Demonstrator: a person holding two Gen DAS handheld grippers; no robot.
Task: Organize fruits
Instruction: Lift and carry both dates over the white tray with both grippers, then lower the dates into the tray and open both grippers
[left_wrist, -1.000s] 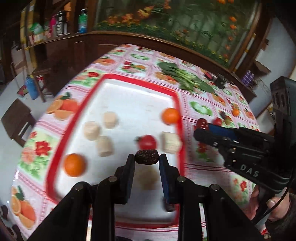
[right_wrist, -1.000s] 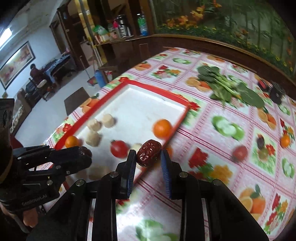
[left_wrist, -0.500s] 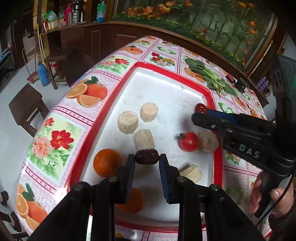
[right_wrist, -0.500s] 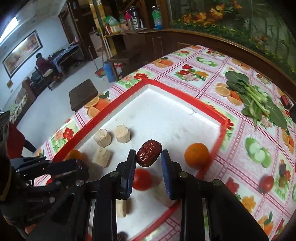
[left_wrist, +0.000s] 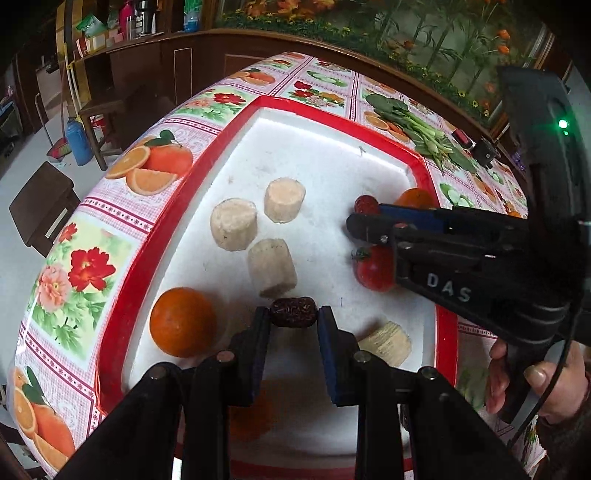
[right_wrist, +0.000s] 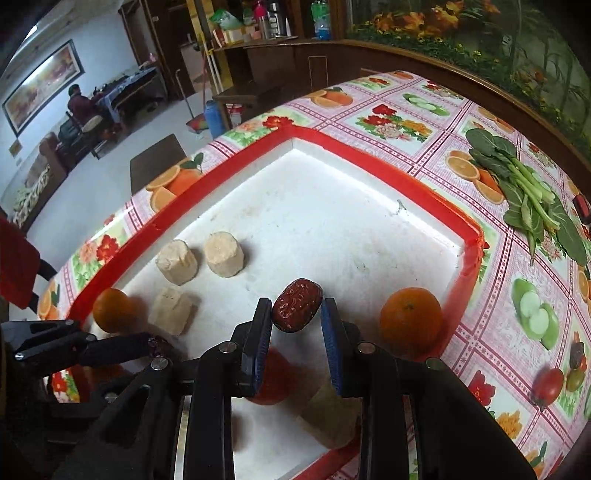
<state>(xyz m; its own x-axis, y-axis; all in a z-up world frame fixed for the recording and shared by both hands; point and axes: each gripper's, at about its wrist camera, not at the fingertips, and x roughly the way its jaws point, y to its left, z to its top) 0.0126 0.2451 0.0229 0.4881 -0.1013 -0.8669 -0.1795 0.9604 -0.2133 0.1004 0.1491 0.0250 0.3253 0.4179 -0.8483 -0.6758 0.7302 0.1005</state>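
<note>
Grippers over a white tray with a red rim (left_wrist: 173, 229), set on a table under a fruit-and-flower printed cloth (left_wrist: 92, 266).

Left gripper (left_wrist: 293, 317): jaws nearly closed, a dark, wrinkled red date (left_wrist: 293, 312) clamped crosswise between the blue pads. It is held above the near part of the tray, an orange (left_wrist: 183, 322) just to its left, a pale cut cylinder (left_wrist: 271, 267) just beyond the date.

Right gripper (right_wrist: 296, 314): jaws nearly closed on a second, brighter red date (right_wrist: 296, 309), gripped at a tilt between the pads. It is held above the tray's white floor. In the left wrist view this gripper (left_wrist: 360, 216) is seen reaching in from the right, its date at the tips, a hand (left_wrist: 535, 384) on the handle.

On the tray, as seen in the left wrist view: two more pale cylinders (left_wrist: 233, 223) (left_wrist: 285, 199) side by side beyond the first, a pale ridged piece (left_wrist: 386, 343) near the right rim, a tomato (left_wrist: 373, 267) partly hidden behind the right gripper. A second orange (right_wrist: 410, 319) is noted beside the tray's right rim in the right wrist view.

Off the tray, on the cloth: leafy greens (right_wrist: 524, 192) to the far right; a small tomato (right_wrist: 548, 384) well clear of the tray.

Background: a seated person (right_wrist: 79, 107) at a far table, blurred.
</note>
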